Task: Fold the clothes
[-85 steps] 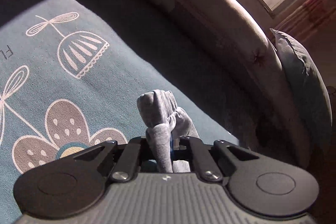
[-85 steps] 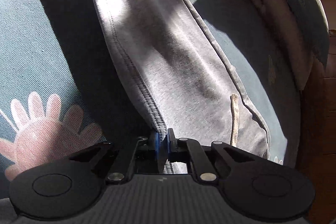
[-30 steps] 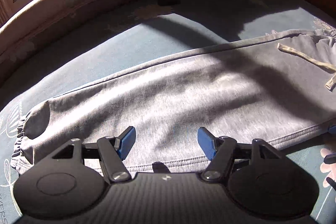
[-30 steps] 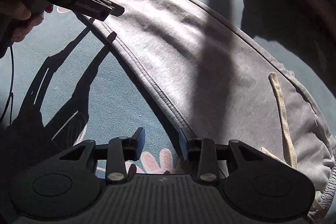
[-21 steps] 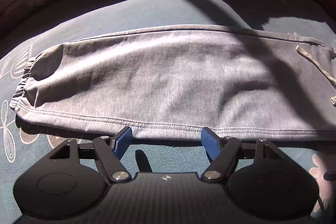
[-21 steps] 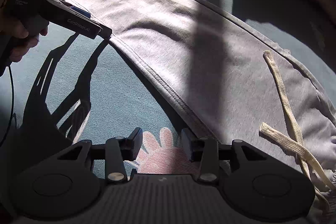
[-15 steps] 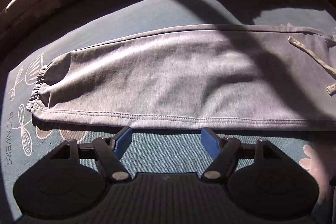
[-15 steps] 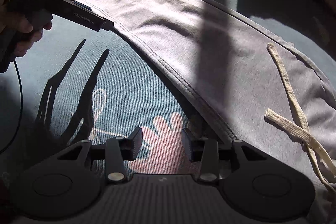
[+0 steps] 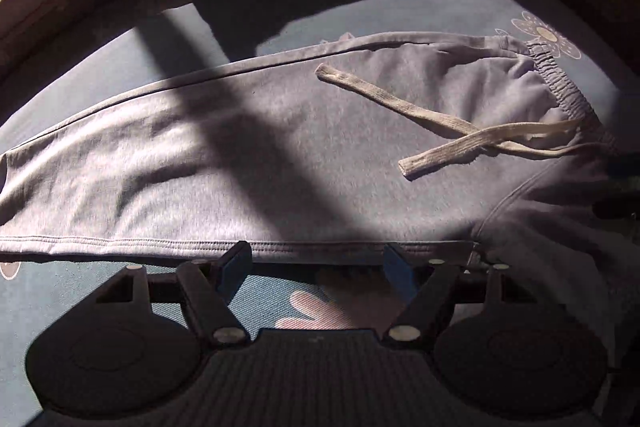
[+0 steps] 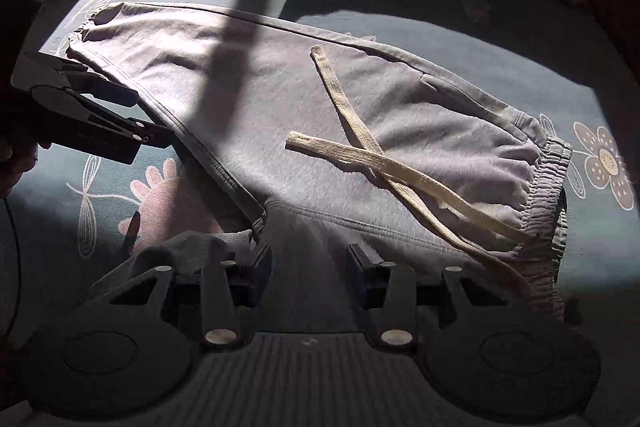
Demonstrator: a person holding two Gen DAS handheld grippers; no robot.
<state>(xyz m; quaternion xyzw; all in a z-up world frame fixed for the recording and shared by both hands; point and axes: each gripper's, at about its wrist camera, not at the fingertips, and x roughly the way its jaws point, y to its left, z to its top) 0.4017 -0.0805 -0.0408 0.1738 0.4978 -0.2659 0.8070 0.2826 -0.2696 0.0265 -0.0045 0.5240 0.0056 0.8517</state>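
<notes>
Lying flat mid-frame on the bed [image 9: 120,59], grey sweatpants [image 9: 248,155] wait; left hand-held gripper [image 9: 316,263] and right hand-held gripper [image 10: 309,259] hover spread, empty. Loose drawstring [image 10: 384,163] could snag, bunching the fold.

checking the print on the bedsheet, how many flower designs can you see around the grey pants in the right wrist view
2 plainly: a pale pink flower on the sheet left of the sweatpants, by the inseam, and a brown-petalled flower right of the waistband. Thin line motifs sit near each; others may be hidden under the pants.

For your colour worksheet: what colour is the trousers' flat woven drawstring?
Cream flat woven drawstring, clearest in the right wrist view.
</notes>
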